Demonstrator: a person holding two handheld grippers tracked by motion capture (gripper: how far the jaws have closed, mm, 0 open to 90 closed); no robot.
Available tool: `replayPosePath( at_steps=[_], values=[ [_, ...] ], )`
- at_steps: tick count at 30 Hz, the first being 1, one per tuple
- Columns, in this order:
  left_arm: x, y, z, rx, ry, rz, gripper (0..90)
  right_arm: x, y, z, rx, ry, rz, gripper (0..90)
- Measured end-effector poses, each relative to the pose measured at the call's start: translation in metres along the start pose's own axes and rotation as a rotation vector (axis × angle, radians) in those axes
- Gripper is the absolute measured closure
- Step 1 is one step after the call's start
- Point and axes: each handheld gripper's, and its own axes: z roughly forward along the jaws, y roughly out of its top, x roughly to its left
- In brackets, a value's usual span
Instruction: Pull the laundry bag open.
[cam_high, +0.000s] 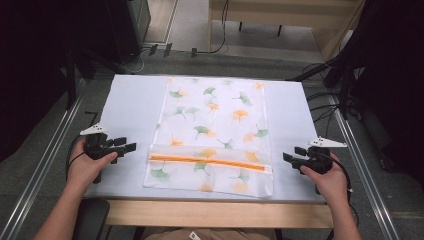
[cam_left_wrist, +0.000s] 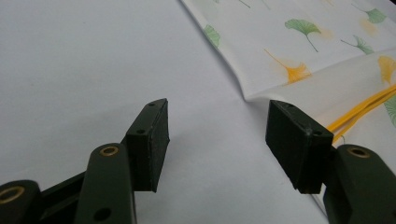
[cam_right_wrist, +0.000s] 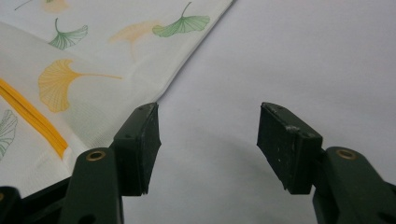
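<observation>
From the high view, one white mesh bag (cam_high: 212, 135) printed with green and orange leaves lay flat along the middle of the pale table (cam_high: 127, 105), its single orange zipper (cam_high: 210, 162) running across near the front end. Two grippers flanked it: the left gripper (cam_high: 131, 146) just off the bag's left edge, the right gripper (cam_high: 286, 157) just off its right edge, each held in one hand, both apart from the fabric. Bare table stretched on either side.

In the left gripper view, the jaws stood spread with nothing between them; the bag's edge (cam_left_wrist: 243, 88) ran past the right-hand jaw, possibly slightly lifted there, and the bag was cut off by the frame.

In the right gripper view, the jaws likewise gaped, empty, over bare table; the bag's corner (cam_right_wrist: 154, 88) sat just beyond the left-hand jaw.
</observation>
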Motion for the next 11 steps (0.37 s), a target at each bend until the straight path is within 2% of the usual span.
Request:
replayPosePath(
  at_steps=[11],
  values=[
    [0.0014,-0.0017,0.0034,0.038,0.009,-0.001,39.4,-0.0001,-0.0012,0.002,0.019,0.004,0.003,39.4]
  ],
)
